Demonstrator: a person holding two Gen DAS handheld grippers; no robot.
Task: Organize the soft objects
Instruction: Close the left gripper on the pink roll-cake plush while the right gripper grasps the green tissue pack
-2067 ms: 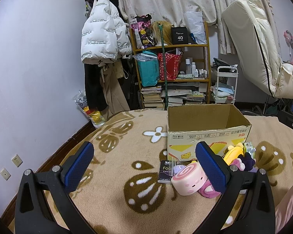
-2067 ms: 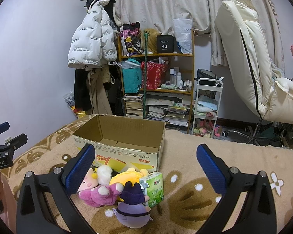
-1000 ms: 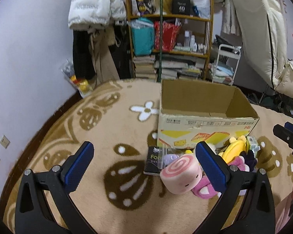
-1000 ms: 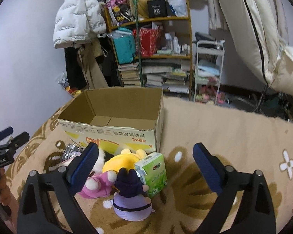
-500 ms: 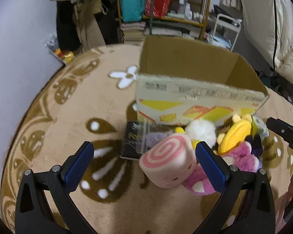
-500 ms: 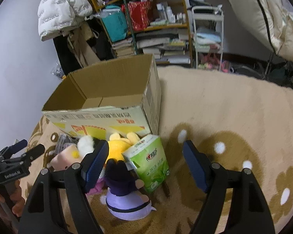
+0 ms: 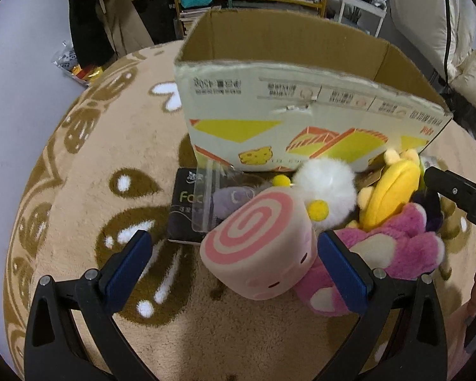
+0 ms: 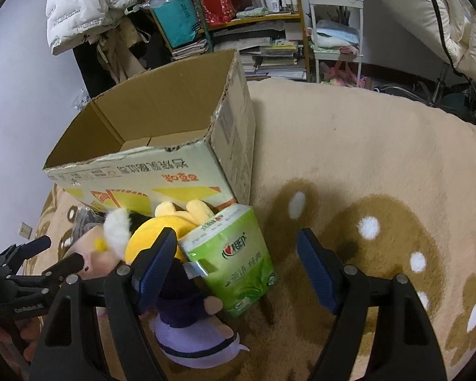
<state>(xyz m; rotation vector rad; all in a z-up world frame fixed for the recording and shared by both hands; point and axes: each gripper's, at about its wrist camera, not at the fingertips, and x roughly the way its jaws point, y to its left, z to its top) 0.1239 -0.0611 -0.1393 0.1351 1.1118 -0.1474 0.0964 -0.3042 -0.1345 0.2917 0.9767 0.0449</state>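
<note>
An open cardboard box [image 7: 301,117] stands on a beige patterned blanket [image 7: 89,165]; it also shows in the right wrist view [image 8: 161,146]. Soft toys lie against its near side: a pink swirl roll plush [image 7: 260,247], a white fluffy ball [image 7: 325,184], a yellow plush [image 7: 390,190], a pink plush [image 7: 393,250]. My left gripper [image 7: 234,263] is open, its pads either side of the roll plush. My right gripper [image 8: 238,266] is open around a green tissue pack [image 8: 234,260], beside a purple plush [image 8: 190,324].
A black packet [image 7: 187,212] and a clear plastic bag [image 7: 212,197] lie left of the toys. Behind the bed stand a cluttered shelf [image 8: 238,9], a white cart [image 8: 336,25], hanging coats [image 8: 85,6] and a cream chair [image 8: 428,9].
Both grippers have tilted down and moved in close to the toys. The left now straddles the roll plush, the right the tissue pack. The right jaws have narrowed somewhat.
</note>
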